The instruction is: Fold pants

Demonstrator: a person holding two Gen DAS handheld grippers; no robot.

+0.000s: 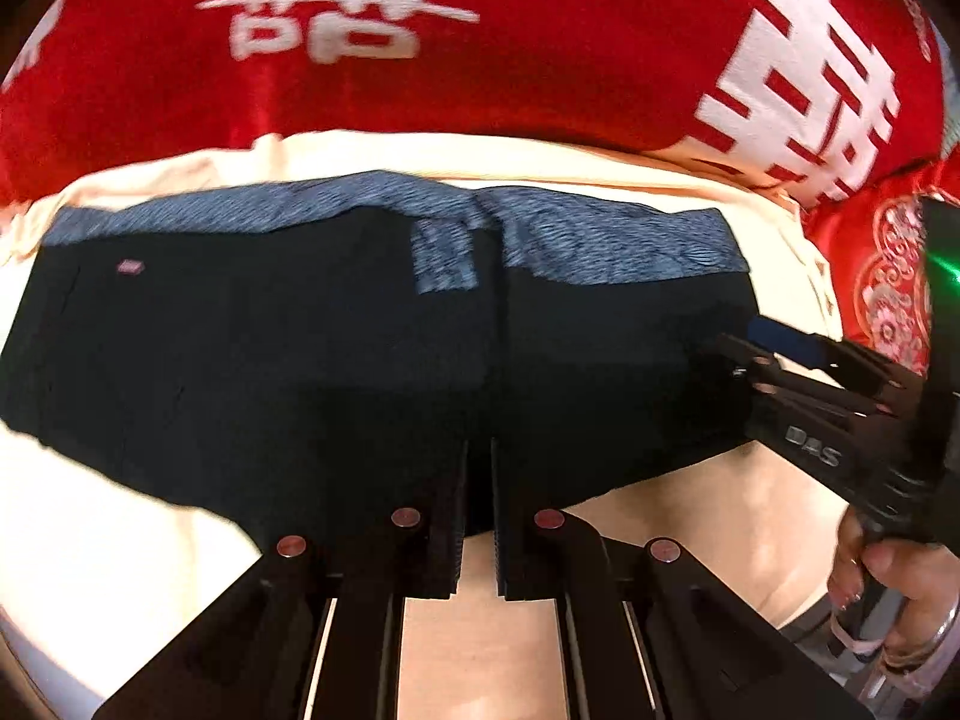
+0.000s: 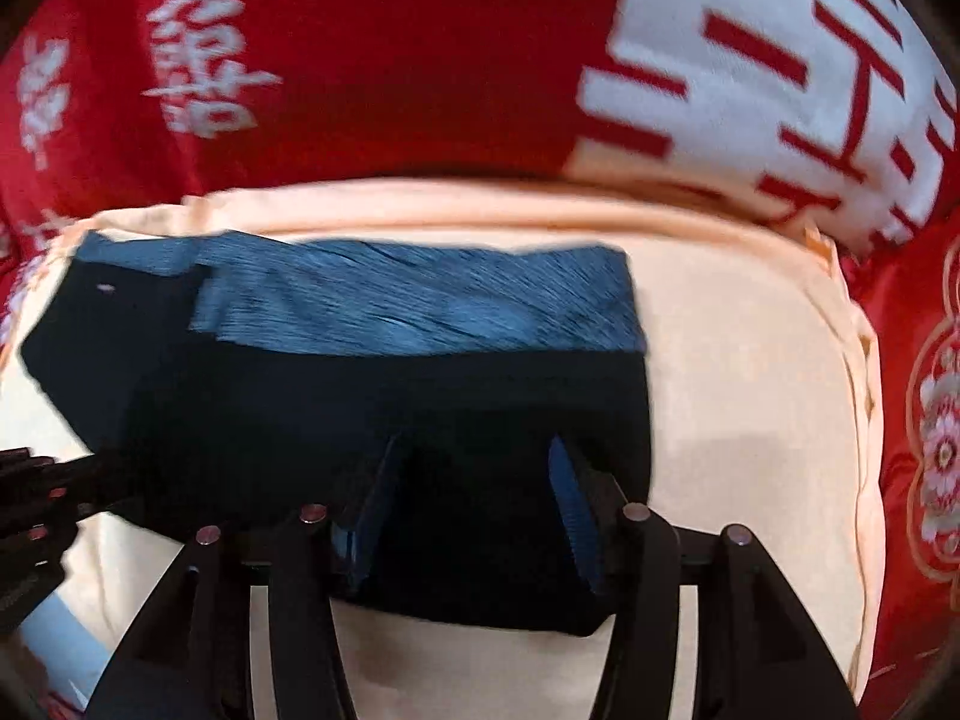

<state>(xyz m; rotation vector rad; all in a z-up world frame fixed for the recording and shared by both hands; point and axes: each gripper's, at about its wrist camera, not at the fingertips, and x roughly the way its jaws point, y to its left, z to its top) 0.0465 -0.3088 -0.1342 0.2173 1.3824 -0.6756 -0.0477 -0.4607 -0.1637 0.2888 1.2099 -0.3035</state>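
Note:
The pants (image 1: 300, 354) are black with a blue patterned waistband (image 1: 372, 204), lying in a flat, wide bundle on a cream cloth (image 1: 108, 540). My left gripper (image 1: 479, 450) has its jaws nearly together at the near edge of the black fabric, pinching it. My right gripper (image 2: 474, 450) is open, its blue-padded fingers (image 2: 570, 498) straddling the near right part of the pants (image 2: 390, 402). The right gripper also shows in the left wrist view (image 1: 774, 354), at the pants' right edge. The left gripper shows at the left edge of the right wrist view (image 2: 60, 480).
A red blanket with large white characters (image 1: 540, 48) lies behind the cream cloth. A red embroidered cushion (image 1: 882, 276) sits at the right. The person's hand with a bracelet (image 1: 888, 588) holds the right gripper's handle.

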